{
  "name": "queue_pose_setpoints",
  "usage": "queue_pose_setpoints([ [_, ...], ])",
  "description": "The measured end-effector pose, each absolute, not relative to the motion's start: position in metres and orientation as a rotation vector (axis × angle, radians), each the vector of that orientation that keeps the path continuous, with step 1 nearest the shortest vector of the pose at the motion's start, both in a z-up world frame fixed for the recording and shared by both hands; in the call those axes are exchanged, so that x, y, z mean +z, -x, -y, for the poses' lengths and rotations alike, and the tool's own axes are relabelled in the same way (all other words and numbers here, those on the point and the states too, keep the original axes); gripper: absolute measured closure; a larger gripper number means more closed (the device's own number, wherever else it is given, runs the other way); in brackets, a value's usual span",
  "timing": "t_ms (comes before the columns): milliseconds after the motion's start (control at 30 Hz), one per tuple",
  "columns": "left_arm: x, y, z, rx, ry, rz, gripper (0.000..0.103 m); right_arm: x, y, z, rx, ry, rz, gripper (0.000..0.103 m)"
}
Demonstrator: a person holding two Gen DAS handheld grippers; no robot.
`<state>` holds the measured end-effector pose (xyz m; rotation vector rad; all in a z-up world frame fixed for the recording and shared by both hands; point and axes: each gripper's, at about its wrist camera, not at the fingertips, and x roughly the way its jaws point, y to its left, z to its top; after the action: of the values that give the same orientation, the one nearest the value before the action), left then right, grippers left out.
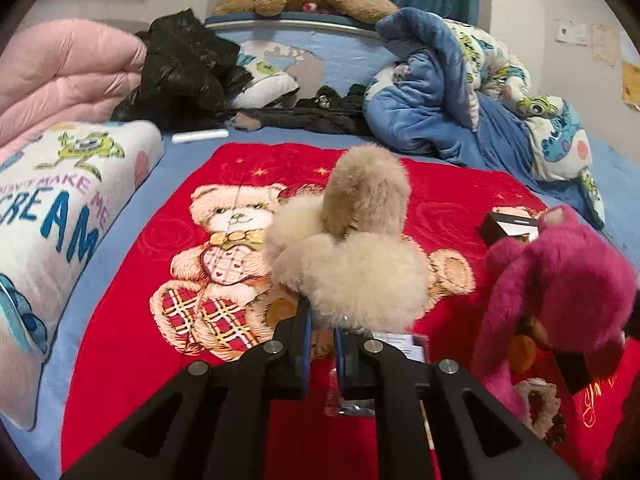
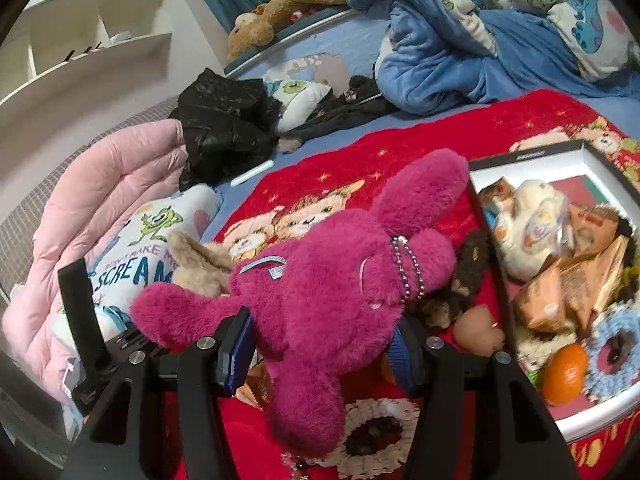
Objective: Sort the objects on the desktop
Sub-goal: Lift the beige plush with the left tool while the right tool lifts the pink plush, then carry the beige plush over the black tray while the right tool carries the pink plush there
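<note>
Toys hanging in both grippers above the red blanket (image 1: 132,320).

I am carrying the pink plush bear (image 2: 320,280) in my right gripper (image 2: 320,356), jaws half-spread around its body, just left of the box (image 2: 532,156) of sorted bits. My left gripper (image 1: 322,340), nearly closed, is pinching the beige fluffy toy (image 1: 352,248) by its fur. That thin pinch is risking a slip; the bear's dangling limb could snag the box rim.

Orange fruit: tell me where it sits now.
In the right wrist view, the orange fruit lies low on the right inside the white tray, beside a blue crocheted ring.
</note>
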<state>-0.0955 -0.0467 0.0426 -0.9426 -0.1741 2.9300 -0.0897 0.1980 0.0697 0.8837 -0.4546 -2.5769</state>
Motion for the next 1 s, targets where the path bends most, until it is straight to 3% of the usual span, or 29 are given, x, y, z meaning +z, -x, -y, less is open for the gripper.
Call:
queue_pose_setpoints([
  [400, 0.081, 0.073, -0.015, 2.856, 0.838, 0.155, 0.093, 0.106, 0.078, -0.252, -2.630, -0.744, 0.575, 0.048],
  [1000, 0.115, 0.065, -0.196, 2.622, 0.747, 0.102, 0.093, 0.123, 0.026, -0.420, -2.794, -0.628, 0.768, 0.048],
])
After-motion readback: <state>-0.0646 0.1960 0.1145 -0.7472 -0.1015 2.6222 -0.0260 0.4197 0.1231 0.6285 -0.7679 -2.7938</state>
